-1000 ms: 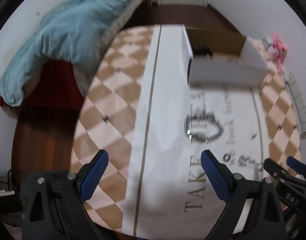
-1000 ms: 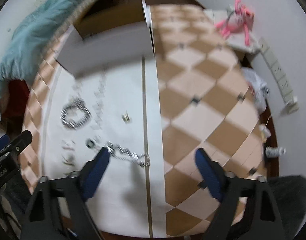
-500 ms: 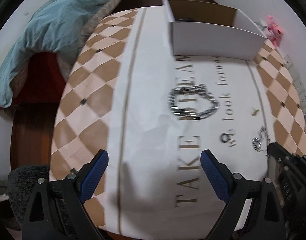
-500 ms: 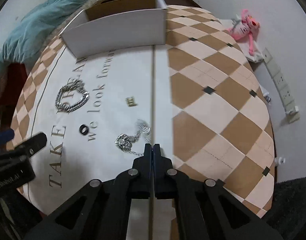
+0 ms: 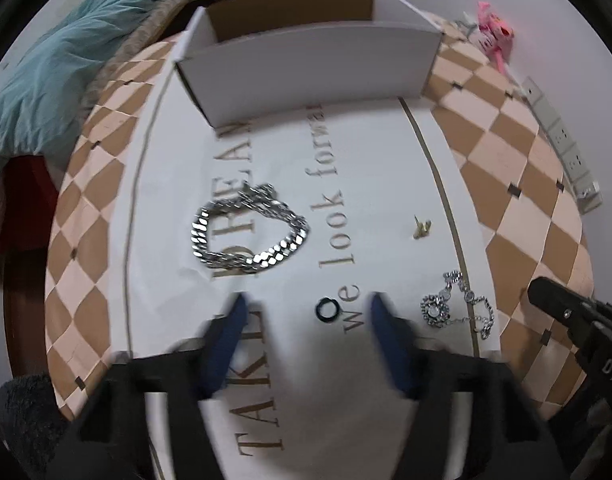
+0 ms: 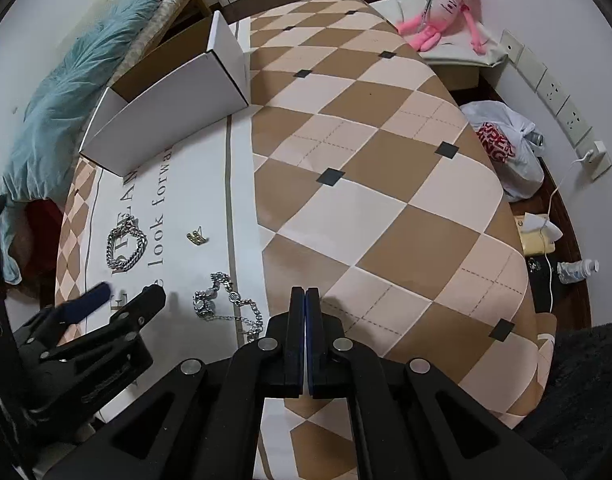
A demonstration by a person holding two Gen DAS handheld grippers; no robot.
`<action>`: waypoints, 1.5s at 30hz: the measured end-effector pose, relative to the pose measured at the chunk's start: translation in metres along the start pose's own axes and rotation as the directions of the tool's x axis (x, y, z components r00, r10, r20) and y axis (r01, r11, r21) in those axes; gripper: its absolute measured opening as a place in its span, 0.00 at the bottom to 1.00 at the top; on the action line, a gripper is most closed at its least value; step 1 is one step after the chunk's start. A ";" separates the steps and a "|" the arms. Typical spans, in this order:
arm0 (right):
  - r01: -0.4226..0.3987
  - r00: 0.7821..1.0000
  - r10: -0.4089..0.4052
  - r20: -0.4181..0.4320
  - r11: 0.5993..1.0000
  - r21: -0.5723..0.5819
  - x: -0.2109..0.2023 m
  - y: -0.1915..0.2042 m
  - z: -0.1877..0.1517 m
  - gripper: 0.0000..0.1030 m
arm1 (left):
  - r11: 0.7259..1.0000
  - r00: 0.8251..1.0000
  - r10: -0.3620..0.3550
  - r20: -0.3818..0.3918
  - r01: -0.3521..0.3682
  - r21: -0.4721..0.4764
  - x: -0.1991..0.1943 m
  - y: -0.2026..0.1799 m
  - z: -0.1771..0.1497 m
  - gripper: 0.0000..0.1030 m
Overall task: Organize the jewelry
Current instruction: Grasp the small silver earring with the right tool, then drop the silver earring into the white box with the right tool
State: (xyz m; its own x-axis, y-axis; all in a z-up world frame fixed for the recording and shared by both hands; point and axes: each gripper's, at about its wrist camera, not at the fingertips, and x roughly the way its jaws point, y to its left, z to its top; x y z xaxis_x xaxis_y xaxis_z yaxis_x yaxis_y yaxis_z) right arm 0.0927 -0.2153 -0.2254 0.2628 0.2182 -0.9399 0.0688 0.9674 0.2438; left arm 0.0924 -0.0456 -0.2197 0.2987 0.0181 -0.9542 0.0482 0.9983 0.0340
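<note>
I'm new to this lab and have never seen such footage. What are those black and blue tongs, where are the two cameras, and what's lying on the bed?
A person holds a hand tool with a claw in each hand; a fisheye camera on each looks along its fingers. The left claw has just been closing around the black ring without touching it. The right claw is shut, holding nothing. On the white printed cloth lie a chunky silver chain, a thin crystal bracelet and a small gold piece. Behind stands an open white box.

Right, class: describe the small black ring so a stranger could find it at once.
Start at the white box, then follow the lettered white cloth towards the camera. Beyond the chunky silver chain lies the black ring, the only dark, plain piece.
</note>
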 end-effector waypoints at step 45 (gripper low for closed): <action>-0.173 0.965 0.199 0.172 0.973 -0.152 -0.090 0.075 0.050 0.00 | 0.983 0.978 -0.109 0.175 0.133 -0.128 -0.097 0.077 0.029 0.10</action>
State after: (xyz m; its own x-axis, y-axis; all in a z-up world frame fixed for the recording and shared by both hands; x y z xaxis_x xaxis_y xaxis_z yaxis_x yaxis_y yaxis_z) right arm 0.1224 -0.1691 -0.1104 0.4329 0.3806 -0.8171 -0.1253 0.9231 0.3636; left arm 0.0947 0.0277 -0.1161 0.4538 -0.1013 -0.8853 -0.0353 0.9907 -0.1315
